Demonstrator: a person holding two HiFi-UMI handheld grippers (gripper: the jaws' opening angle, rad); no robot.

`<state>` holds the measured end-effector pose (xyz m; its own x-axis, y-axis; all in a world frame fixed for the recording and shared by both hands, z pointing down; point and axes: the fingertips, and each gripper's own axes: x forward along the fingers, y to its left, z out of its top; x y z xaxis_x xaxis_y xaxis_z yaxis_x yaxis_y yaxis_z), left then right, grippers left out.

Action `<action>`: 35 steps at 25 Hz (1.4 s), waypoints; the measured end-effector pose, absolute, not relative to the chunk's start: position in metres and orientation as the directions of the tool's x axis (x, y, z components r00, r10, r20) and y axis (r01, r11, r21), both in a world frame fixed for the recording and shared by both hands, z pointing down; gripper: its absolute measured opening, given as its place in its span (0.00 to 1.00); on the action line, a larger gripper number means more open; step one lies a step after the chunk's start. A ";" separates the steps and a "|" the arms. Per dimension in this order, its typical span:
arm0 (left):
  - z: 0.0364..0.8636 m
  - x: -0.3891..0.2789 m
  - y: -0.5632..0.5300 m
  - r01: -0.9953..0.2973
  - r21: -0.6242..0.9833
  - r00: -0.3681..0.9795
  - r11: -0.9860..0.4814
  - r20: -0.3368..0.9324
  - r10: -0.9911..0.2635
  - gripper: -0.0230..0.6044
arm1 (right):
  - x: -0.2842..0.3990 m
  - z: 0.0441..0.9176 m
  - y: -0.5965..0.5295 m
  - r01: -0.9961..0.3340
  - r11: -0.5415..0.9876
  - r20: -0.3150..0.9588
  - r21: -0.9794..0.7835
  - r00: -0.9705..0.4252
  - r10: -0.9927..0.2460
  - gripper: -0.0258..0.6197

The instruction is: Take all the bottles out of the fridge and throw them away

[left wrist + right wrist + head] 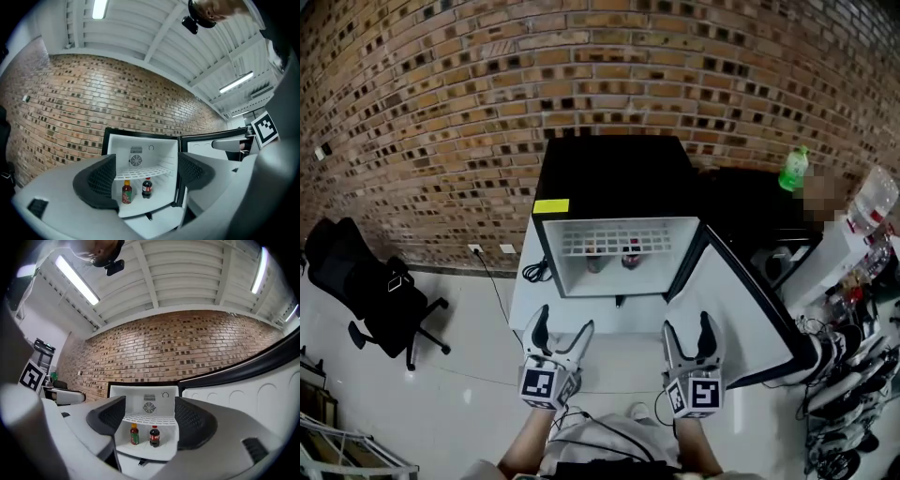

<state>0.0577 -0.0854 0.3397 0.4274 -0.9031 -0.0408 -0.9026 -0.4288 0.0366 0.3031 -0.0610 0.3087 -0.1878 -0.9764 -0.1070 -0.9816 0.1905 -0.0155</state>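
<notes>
A small black fridge (614,173) stands open against the brick wall, its door (741,309) swung out to the right. Under its wire shelf (617,242) stand two bottles. One has a yellow cap and red label (126,192) (134,434). The other is a dark cola bottle with a red cap (147,188) (154,436) (630,260). My left gripper (564,328) (146,173) and right gripper (688,330) (149,420) are both held level in front of the fridge, short of its opening. Both are open with nothing between the jaws.
A black office chair (370,291) stands at the left. A white plug and black cable (534,270) lie on the floor beside the fridge. A green bottle (793,169) sits on a dark surface at the right, with clutter and cables (848,366) further right.
</notes>
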 end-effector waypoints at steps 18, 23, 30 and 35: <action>0.337 0.056 -0.079 -0.897 0.077 0.431 -0.435 -0.062 -0.900 0.66 | 0.284 0.322 -0.066 -0.966 0.252 -0.082 -0.056 -0.247 -0.966 0.59; 0.330 0.056 -0.082 -0.888 0.076 0.448 -0.455 -0.087 -0.890 0.66 | 0.278 0.328 -0.072 -0.961 0.272 -0.067 -0.056 -0.269 -0.961 0.59; 0.342 0.053 -0.093 -0.885 0.065 0.458 -0.460 -0.047 -0.888 0.66 | 0.264 0.346 -0.083 -0.945 0.310 -0.008 -0.104 -0.311 -0.950 0.59; 0.355 0.051 -0.105 -0.881 0.045 0.470 -0.470 -0.018 -0.882 0.66 | 0.254 0.377 -0.105 -0.925 0.352 0.024 -0.139 -0.359 -0.933 0.59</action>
